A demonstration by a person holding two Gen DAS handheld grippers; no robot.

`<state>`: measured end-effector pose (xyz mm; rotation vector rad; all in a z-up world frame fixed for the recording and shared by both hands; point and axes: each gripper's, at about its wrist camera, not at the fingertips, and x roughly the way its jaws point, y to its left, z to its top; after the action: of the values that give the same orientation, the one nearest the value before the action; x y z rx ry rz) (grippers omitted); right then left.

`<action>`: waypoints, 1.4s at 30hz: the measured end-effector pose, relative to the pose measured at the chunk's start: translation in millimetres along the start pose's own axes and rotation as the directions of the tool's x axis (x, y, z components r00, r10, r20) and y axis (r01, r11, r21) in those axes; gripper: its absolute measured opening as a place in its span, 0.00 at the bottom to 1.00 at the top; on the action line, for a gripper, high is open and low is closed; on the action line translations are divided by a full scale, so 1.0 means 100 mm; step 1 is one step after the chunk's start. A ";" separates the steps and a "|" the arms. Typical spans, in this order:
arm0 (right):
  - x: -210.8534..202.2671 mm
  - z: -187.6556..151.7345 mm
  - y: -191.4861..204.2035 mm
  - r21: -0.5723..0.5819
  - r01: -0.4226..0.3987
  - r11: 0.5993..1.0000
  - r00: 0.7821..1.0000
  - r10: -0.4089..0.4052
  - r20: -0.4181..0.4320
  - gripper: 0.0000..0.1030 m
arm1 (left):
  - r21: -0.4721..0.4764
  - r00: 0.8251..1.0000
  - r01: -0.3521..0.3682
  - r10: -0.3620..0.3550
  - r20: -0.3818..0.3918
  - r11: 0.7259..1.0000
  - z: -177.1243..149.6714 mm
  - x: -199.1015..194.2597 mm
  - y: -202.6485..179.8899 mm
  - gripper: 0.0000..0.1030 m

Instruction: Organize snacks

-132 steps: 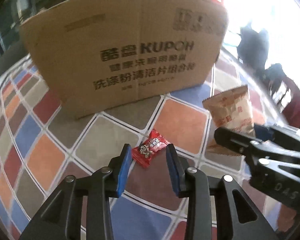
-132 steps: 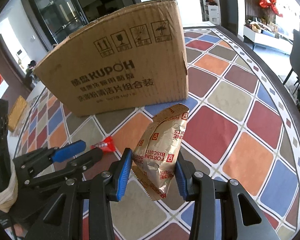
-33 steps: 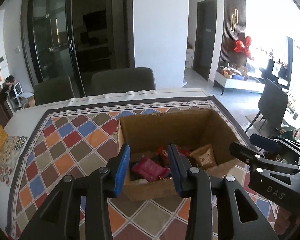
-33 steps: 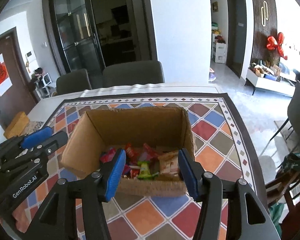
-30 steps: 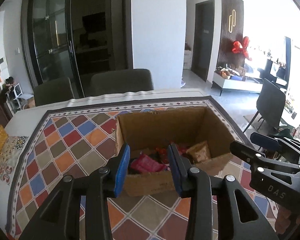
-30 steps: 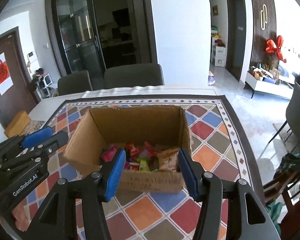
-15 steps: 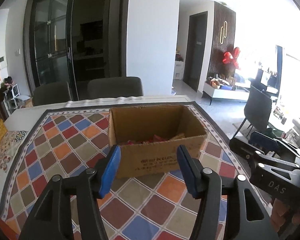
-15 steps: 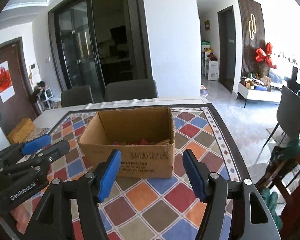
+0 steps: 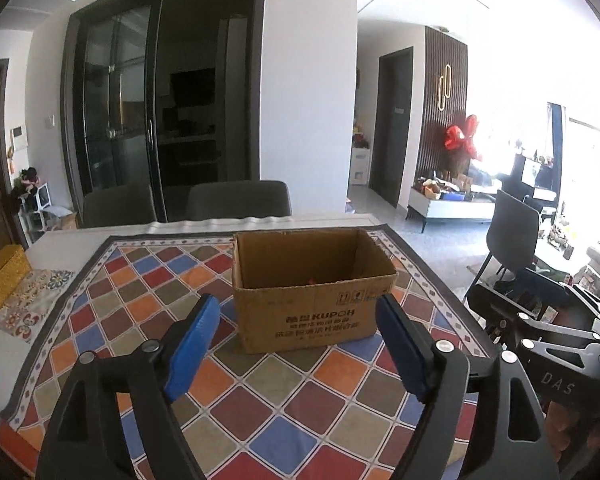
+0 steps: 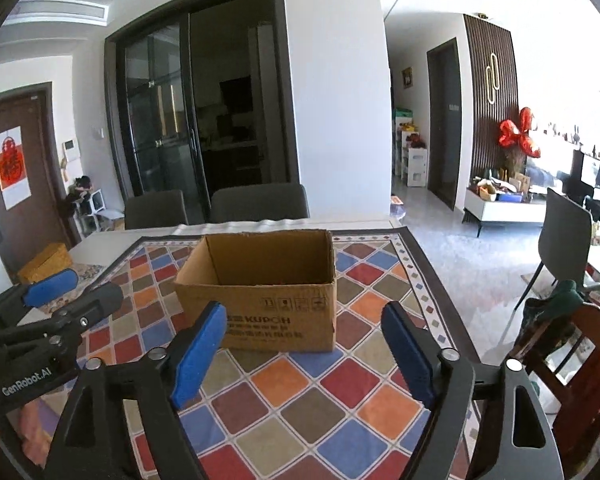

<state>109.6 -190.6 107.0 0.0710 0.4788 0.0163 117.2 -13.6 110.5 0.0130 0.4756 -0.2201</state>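
While both grippers hang level above the patterned tablecloth [image 9: 284, 392], neither one's got anything in it. Left gripper [image 9: 300, 348] has its blue pads spread wide, and the right gripper [image 10: 304, 348] is the same, wide apart with nothing between. Cardboard box [image 9: 312, 300] sits at 12 o'clock from each, well apart from the fingertips. Just a sliver of red snacks [image 9: 311, 280] peeks over its rim.
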 end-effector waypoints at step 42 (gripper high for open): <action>-0.41 -0.06 0.01 -0.016 0.009 1.000 0.998 -0.008 0.069 0.81 | 0.035 0.993 -0.059 0.055 0.105 0.998 -0.04 -0.41 -0.12 0.96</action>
<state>70.5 -190.2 120.7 0.0533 0.4095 0.0093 77.6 -16.7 125.6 0.0517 0.3663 -0.1729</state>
